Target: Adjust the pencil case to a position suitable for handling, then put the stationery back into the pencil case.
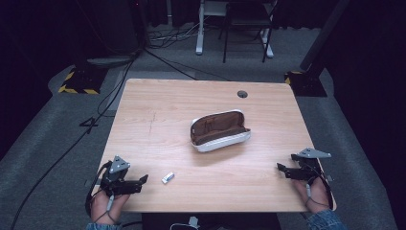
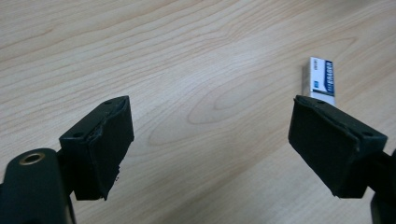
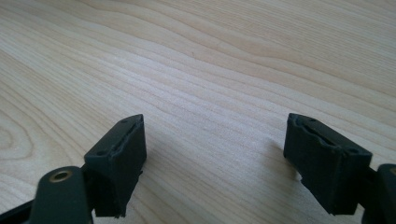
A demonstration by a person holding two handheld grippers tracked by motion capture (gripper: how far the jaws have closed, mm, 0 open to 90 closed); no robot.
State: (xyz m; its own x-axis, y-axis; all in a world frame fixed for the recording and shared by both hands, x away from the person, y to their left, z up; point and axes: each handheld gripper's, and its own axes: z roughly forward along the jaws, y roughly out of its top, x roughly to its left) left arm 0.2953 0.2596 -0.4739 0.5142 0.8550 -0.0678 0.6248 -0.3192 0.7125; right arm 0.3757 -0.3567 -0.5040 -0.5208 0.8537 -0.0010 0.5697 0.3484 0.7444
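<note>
1. Down at the near left corner of the wooden surface (image 1: 158,100), the left gripper (image 1: 142,181) lay low in the person's left hand (image 1: 103,203), its jaws pointing across the surface toward the right.
2. Its jaws stood wide apart with nothing between them; in the left gripper view, bare wood grain showed in the gap of the left gripper (image 2: 210,144).
3. A small white eraser (image 1: 167,178) with a blue printed sleeve lay flat on the surface just beside that gripper, a little past its jaw tips.
4. In the left gripper view the eraser (image 2: 321,80) sat beyond the right-hand jaw, partly hidden behind that jaw's top edge, and I could not tell whether the two touched.
5. At the near right edge, the right gripper (image 1: 280,167) rested in the person's right hand (image 1: 313,194), a denim sleeve (image 1: 325,220) showing at the wrist, with the jaws pointing left across the surface.
6. Its jaws were likewise spread wide and empty; the right gripper view showed the right gripper (image 3: 215,149) over plain wood.
7. Near the middle of the surface, well apart from both grippers and the eraser, lay a white pencil case (image 1: 219,130), unzipped and gaping, its brown lining facing the person.
8. A small round cable hole (image 1: 242,94) sat near the far edge of the surface.
9. Beyond the surface, grey carpet (image 1: 57,124) carried black cables, and chair legs stood at the back of the room.
</note>
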